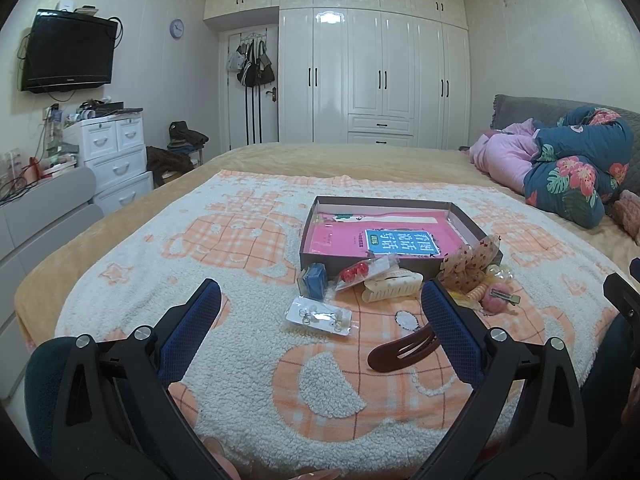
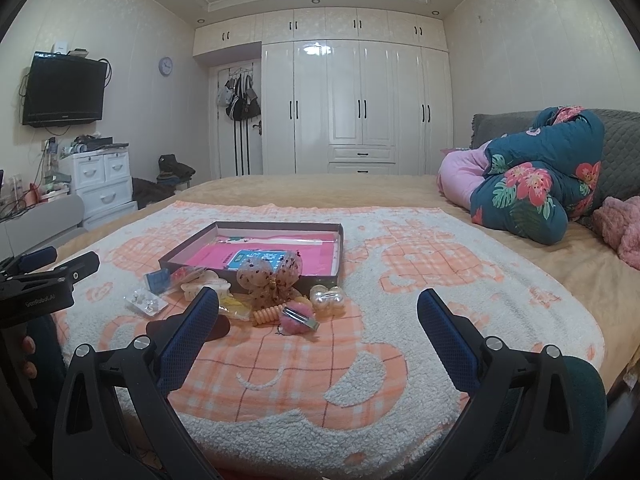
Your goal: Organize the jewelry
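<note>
Left gripper [image 1: 320, 300] and right gripper [image 2: 318, 308] held wide apart above a fleecy blanket [image 1: 248, 380] on a bed, clasping nothing. Ahead, a shallow box [image 1: 472, 222] lined with a pink book; piled along its near edge, hair clips, a dotted bow [image 2: 270, 274], bagged earrings [image 1: 320, 316].

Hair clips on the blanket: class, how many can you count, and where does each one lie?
3. A cream claw clip lies just before the box; a brown snap clip lies nearest the left gripper; a pink pom-pom clip lies rightmost. The pile may hide more.
</note>
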{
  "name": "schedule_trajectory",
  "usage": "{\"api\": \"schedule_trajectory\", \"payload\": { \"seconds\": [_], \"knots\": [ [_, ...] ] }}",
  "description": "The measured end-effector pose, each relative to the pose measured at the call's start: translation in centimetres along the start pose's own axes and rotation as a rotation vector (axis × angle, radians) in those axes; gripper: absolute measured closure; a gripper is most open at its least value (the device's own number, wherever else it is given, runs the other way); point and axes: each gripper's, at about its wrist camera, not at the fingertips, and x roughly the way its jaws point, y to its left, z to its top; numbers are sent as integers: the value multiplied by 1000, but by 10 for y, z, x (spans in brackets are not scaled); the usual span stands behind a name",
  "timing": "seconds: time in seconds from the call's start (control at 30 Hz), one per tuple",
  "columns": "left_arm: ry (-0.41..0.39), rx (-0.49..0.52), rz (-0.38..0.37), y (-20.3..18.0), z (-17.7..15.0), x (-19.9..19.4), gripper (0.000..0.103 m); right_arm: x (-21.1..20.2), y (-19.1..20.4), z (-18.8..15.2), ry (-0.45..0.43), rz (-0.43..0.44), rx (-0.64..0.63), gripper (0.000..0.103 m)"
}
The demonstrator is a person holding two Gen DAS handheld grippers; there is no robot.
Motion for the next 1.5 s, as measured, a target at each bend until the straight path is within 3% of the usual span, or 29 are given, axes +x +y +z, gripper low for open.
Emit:
{"api": "schedule_trajectory", "payload": {
  "seconds": [0.27,0.47,0.83,1.07,1.37,1.5],
  "knots": [
    [27,-25,27,11,0,10,11,15,12,-1,45,59,-38,6],
    [60,-83,88,34,4,23,11,33,28,1,105,113,-79,6],
    [231,-120,166,59,-1,69,11,102,24,13,271,102,-46,6],
    [308,-68,121,45,-6,97,11,142,20,16,316,100,-53,6],
    [389,-13,3,22,-5,142,11,170,8,0,399,108,-38,7],
    [438,-7,-57,17,-13,151,11,180,7,-8,439,108,-37,15]
  ]
}}
